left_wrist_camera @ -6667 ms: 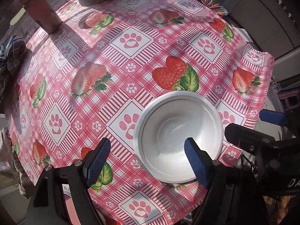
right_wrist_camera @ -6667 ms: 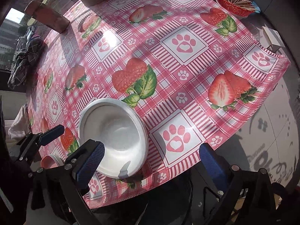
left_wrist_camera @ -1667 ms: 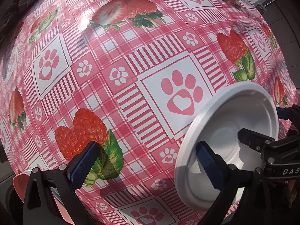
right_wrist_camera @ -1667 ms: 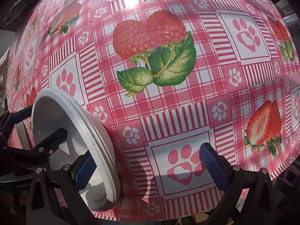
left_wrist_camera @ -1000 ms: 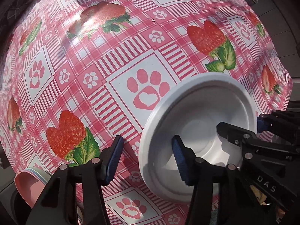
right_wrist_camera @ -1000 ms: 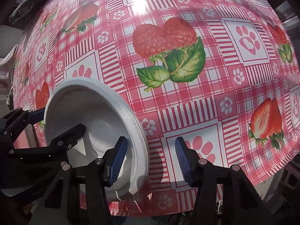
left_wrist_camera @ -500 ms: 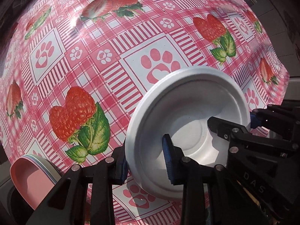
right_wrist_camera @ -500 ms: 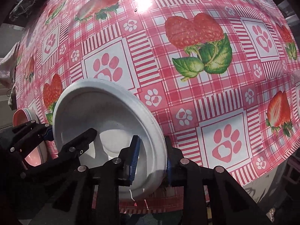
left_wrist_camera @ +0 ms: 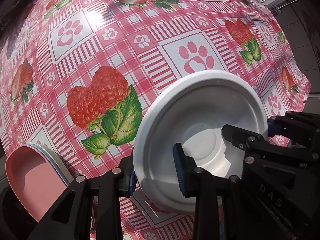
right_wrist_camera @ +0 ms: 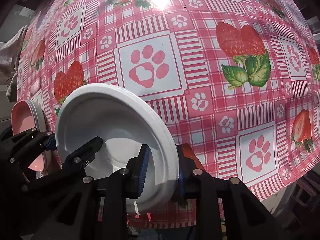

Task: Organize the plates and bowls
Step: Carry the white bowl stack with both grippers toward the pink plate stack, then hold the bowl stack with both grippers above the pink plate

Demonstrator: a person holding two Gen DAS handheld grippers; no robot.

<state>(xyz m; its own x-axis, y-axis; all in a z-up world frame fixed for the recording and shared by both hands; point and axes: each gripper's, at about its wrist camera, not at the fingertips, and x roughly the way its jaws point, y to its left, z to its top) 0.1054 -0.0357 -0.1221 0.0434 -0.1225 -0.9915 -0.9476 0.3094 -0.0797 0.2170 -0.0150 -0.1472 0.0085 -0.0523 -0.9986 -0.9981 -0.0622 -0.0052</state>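
Observation:
A white foam bowl (left_wrist_camera: 200,120) hangs tilted just above the strawberry tablecloth, and both grippers hold it. My left gripper (left_wrist_camera: 156,176) is shut on its left rim, one blue pad inside and one outside. My right gripper (right_wrist_camera: 163,170) is shut on the opposite rim of the white bowl (right_wrist_camera: 104,120) in the same way. Each wrist view shows the other gripper across the bowl: the right gripper (left_wrist_camera: 247,129) and the left gripper (right_wrist_camera: 76,140). The bowl's rim looks layered. A stack of pink bowls (left_wrist_camera: 30,176) sits at the lower left, close beside the white bowl.
The pink checked tablecloth (left_wrist_camera: 100,40) with paw prints and strawberries fills both views. Its edge drops off at the right (right_wrist_camera: 290,180). The pink bowl stack (right_wrist_camera: 22,120) stands at the table's left edge, partly behind the left gripper.
Both grippers closed from open onto the white bowl's rim. The bowl has travelled left over the cloth, and the pink stack has come further into view.

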